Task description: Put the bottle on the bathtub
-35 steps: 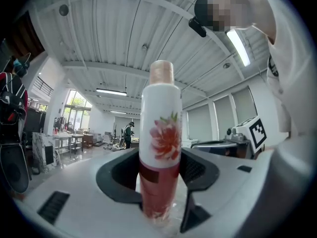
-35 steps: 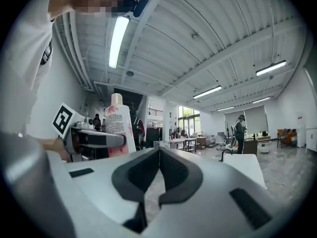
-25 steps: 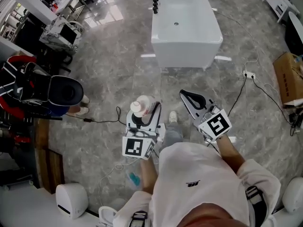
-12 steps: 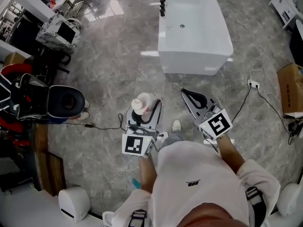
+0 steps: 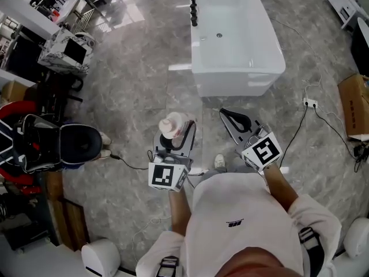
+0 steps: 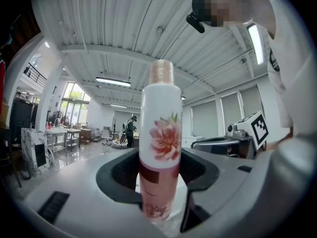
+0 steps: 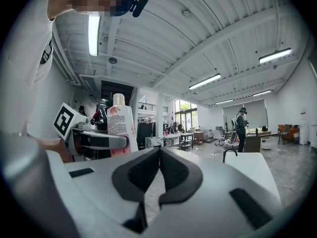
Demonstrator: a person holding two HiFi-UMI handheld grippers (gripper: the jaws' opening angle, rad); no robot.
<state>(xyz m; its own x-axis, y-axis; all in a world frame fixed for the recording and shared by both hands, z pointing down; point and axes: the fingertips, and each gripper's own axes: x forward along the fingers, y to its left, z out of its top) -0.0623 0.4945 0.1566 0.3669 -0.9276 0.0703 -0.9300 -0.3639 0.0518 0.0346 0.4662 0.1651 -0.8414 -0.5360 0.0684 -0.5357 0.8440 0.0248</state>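
A white bottle point(image 5: 172, 124) with a pink flower print and a pale pink cap stands upright in my left gripper point(image 5: 176, 134), whose jaws are shut on its lower body. In the left gripper view the bottle point(image 6: 159, 148) fills the middle between the black pads. My right gripper point(image 5: 233, 119) is beside it, shut, with nothing between its pads point(image 7: 159, 170). The white freestanding bathtub point(image 5: 237, 77) with a black tap point(image 5: 195, 2) stands on the floor ahead of both grippers, apart from them. From the right gripper view the tub point(image 7: 252, 170) lies ahead at the right and the bottle point(image 7: 121, 125) at the left.
Grey marble floor all round. A person in a dark cap point(image 5: 78, 143) crouches at the left by a cable. A power strip point(image 5: 310, 103) and a cardboard box point(image 5: 354, 105) lie at the right. A marble-patterned cabinet point(image 5: 66, 51) stands at the far left.
The view has moved forward across the floor towards the bathtub, which now looks larger and nearer. Both grippers keep their pose, the bottle still held. The crouching person has slid back in the frame.
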